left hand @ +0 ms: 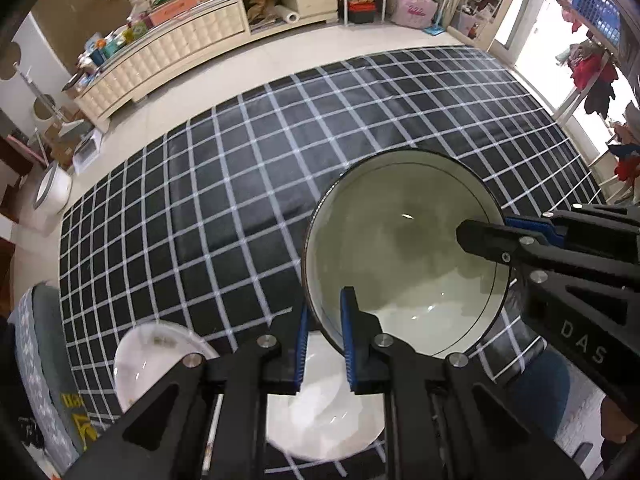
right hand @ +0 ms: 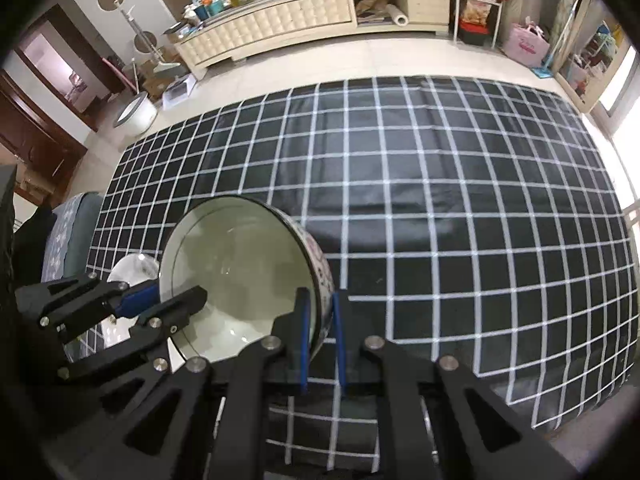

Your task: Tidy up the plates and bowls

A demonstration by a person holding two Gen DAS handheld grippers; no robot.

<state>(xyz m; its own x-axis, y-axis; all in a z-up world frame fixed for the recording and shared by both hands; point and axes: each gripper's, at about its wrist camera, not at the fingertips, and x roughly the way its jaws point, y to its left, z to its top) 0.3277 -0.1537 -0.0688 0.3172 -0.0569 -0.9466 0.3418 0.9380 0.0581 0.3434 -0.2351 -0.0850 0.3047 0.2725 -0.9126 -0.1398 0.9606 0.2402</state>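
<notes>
Clamping bowl (left hand: 404,256) rim: left gripper (left hand: 325,320), right gripper (right hand: 320,312) opposite.

Daylight glares from the right-hand windows (left hand: 532,36), strong fisheye bending at the dark corners, edges perhaps slightly motion-blurred.

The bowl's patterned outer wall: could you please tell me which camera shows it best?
The right wrist view: the bowl is tilted there, so its flowered outer side shows beside the right tool. The left wrist view shows only its pale inside and dark rim.
</notes>
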